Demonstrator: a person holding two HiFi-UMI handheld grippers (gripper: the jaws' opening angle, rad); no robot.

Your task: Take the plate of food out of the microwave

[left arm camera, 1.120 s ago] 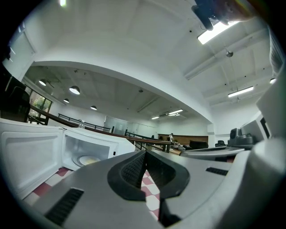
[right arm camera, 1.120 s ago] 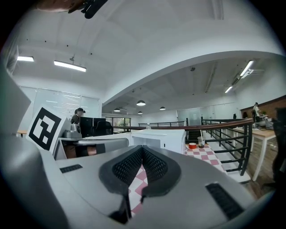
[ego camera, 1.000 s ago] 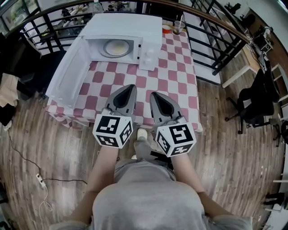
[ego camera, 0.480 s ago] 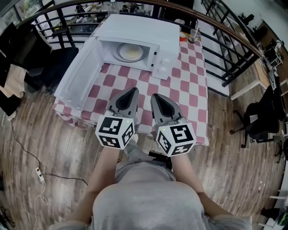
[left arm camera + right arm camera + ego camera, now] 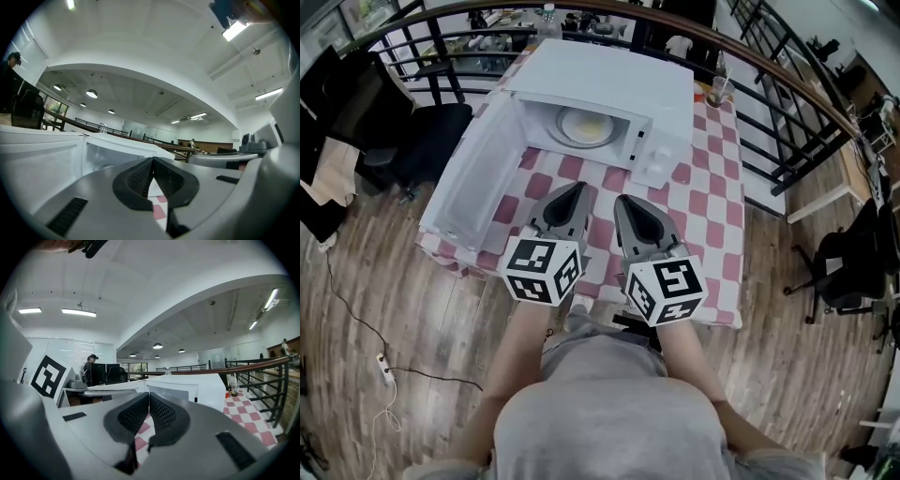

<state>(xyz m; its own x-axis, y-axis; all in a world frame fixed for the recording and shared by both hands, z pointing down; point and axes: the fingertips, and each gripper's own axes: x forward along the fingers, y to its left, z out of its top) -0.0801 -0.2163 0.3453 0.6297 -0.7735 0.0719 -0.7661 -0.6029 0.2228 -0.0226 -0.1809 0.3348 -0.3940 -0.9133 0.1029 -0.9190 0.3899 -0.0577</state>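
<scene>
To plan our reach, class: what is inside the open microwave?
A round plate with pale yellowish food lies inside the microwave. Its roof hides the cavity's back and top; the plate covers whatever is beneath it.

I note a tabletop [image 5: 712, 202] under a red-and-white checked cloth. A glass [image 5: 718, 91] stands at its far right corner. A dark curved railing [image 5: 787, 75] runs behind. A black chair [image 5: 417, 141] stands left of the tabletop, and another chair [image 5: 853, 262] stands well off to the right. A white power strip [image 5: 386, 373] lies on the wooden floor [image 5: 412, 309].
</scene>
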